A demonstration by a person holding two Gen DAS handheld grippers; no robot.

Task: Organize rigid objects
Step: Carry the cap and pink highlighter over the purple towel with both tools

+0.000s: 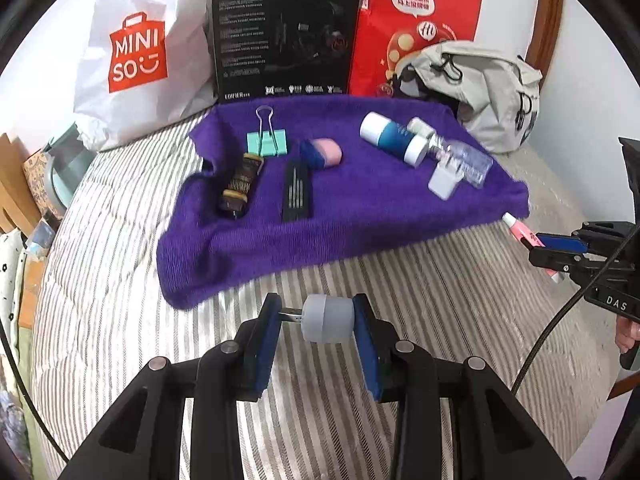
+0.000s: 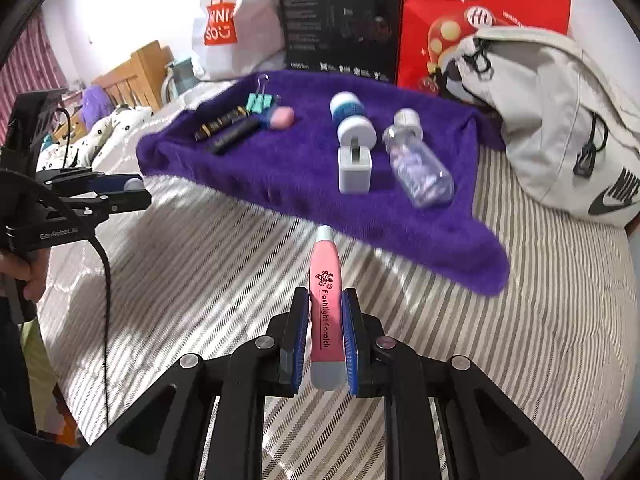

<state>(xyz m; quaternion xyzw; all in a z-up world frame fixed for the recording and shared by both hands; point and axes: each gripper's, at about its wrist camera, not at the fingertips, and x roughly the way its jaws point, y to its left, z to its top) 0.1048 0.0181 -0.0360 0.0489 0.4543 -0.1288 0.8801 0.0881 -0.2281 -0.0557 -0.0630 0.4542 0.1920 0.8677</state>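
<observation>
My left gripper [image 1: 318,320] is shut on a small grey plug adapter [image 1: 328,319] above the striped bedding, short of the purple towel [image 1: 340,216]. My right gripper [image 2: 326,320] is shut on a pink flashlight earpick [image 2: 327,300], tip pointing at the towel [image 2: 280,168]. On the towel lie a mint binder clip [image 1: 267,141], a brown-black tube [image 1: 240,186], a black pack [image 1: 297,190], a pink-and-blue eraser [image 1: 324,153], a blue-and-white bottle [image 1: 394,139], a clear bottle [image 2: 418,166] and a white charger [image 2: 355,170]. In the left wrist view the right gripper [image 1: 538,250] and earpick [image 1: 520,232] show at the far right.
Behind the towel stand a white Miniso bag [image 1: 136,52], a black box [image 1: 284,32] and a red bag [image 1: 416,20]. A grey backpack [image 2: 560,120] lies at the right. A wooden bed frame [image 2: 132,76] is at the far left. A hand [image 2: 28,276] holds the left gripper's grip.
</observation>
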